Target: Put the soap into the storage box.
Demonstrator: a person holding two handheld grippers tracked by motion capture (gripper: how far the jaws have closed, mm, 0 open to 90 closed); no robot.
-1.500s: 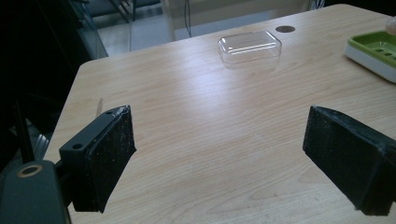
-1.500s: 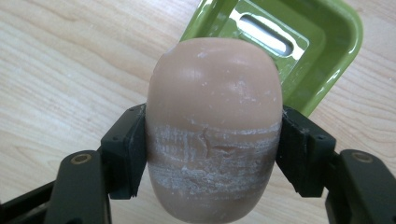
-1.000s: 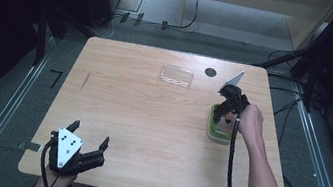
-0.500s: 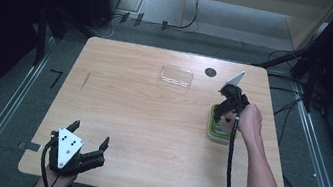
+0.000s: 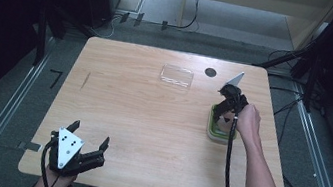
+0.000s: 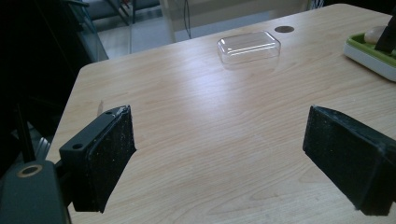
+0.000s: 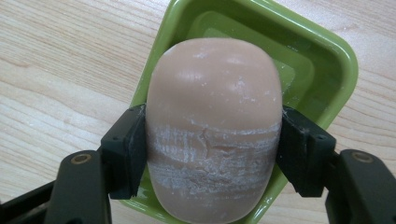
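Wooden table (image 5: 150, 121) is bearing a green dish (image 7: 322, 60) over which the right gripper (image 7: 212, 149) is clamping a soap (image 7: 215, 126), while the left gripper (image 6: 219, 158) is resting wide open, holding nothing.

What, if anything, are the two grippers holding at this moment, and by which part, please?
The right gripper clamps the soap bar by its two long sides, over the green dish. The left gripper holds nothing.

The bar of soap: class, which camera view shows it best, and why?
The right gripper view: the soap is close up, pink and scuffed, clamped by the right gripper above the green dish. The high view hides it behind the hand; the left gripper view catches a sliver.
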